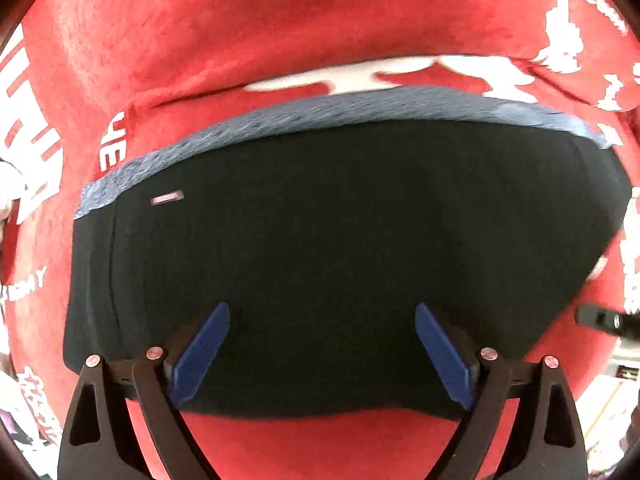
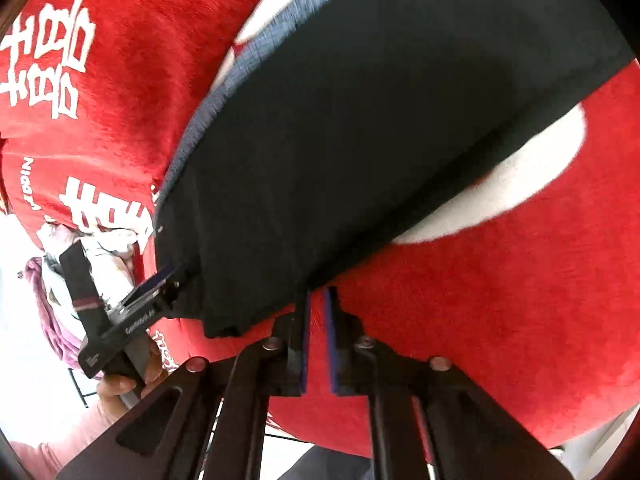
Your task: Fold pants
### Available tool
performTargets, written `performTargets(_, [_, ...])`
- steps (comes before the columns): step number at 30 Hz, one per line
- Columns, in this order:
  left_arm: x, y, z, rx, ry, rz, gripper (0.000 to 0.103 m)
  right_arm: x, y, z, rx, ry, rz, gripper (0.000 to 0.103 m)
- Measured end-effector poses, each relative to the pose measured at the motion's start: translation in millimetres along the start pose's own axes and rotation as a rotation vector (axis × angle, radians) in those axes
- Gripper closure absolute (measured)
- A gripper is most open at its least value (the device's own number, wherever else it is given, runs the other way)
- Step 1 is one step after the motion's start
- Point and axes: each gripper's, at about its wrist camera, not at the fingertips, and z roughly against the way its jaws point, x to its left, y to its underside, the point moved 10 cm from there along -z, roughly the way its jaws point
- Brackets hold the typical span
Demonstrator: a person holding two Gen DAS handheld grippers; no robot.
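Red plush cloth (image 1: 280, 20) with white printed characters covers whatever carries the work; you can't tell from these views whether a bench or a bed lies under it. Past its edge, in the right wrist view, you see pale clutter and a pink sleeve (image 2: 60, 436), nothing sharper.

The pants (image 1: 340, 240) lie on that cloth as a dark, flat, already doubled slab with a blue-grey band (image 1: 280, 120) along the far side.

Your left tool (image 1: 322, 354) hangs over the near edge of the pants with its 2 blue pads spread wide and nothing between them. Your right tool (image 2: 316, 340) has its pads drawn almost together at the hem; they seem to hold no cloth, though the hem edge sits just at their tips.

Risks, as I judge them: close the left tool too deep and you will pinch the red cloth along with the pants. Grab only the top layer and the stack will peel apart. A 1-sided lift could skew the fold.
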Motion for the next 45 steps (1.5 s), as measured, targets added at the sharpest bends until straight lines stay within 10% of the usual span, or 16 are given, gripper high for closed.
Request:
performTargets(4, [-32,2,1,-0.001,0.033,-0.006,0.009,-11,-32,38,-0.123,0.035,-0.005,0.051])
performTargets(10, [-47,20,-15,0.05,-0.03,-0.008,0.007,-51,-67,40,-0.133,0.274,0.009,0.077])
performTargets(16, [-46,21,-12,0.106,-0.053,0.025,0.007,-42,-55,34,-0.108,0.387,0.136,0.076])
performTargets(26, [-71,15,4,0.131,-0.095,0.003,0.007,-87,-56,99,-0.163,0.339,0.036,0.073])
performTargets(45, [-276,-65,19,0.053,-0.034,-0.126,0.007,-176,-142,241,-0.333,0.251,-0.03,0.07])
